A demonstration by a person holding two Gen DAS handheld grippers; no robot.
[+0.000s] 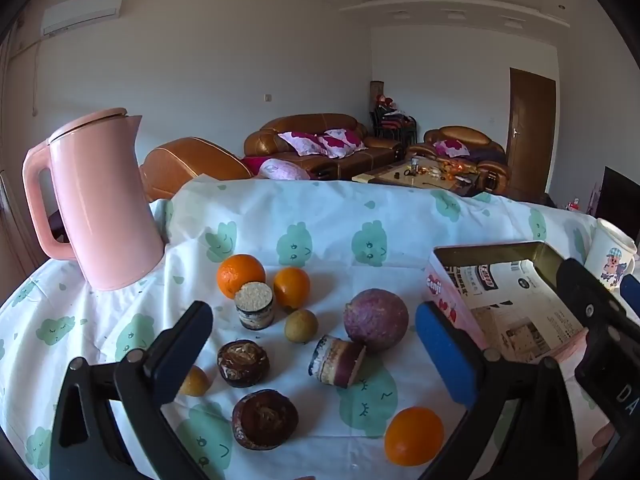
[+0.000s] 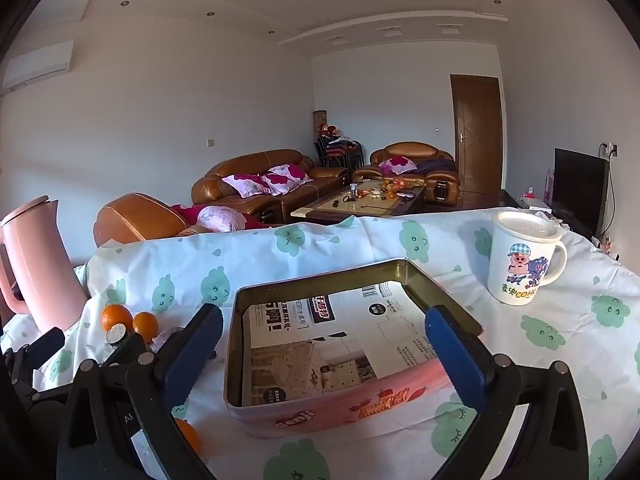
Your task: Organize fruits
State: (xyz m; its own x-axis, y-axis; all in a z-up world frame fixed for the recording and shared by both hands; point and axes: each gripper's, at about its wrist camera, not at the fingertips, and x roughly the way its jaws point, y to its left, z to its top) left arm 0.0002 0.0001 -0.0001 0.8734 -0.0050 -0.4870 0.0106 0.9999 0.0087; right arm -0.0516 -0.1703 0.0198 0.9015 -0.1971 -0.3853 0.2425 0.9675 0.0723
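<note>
Left gripper hangs with jaws wide and empty over the fruit – oranges, a purple fruit and cakes lie on the cloth between and ahead of its fingers. Right gripper, also spread and empty, straddles the tin – paper-lined, no fruit inside.

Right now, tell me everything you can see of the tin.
The tin is a rectangular metal box, lid off, pink outside with red fruit prints and "Genji" lettering, dull gold inside. It sits flat on the cloth, right of the fruit. Printed paper lines its bottom; no fruit is inside. The right gripper hovers open above it, not touching.
</note>
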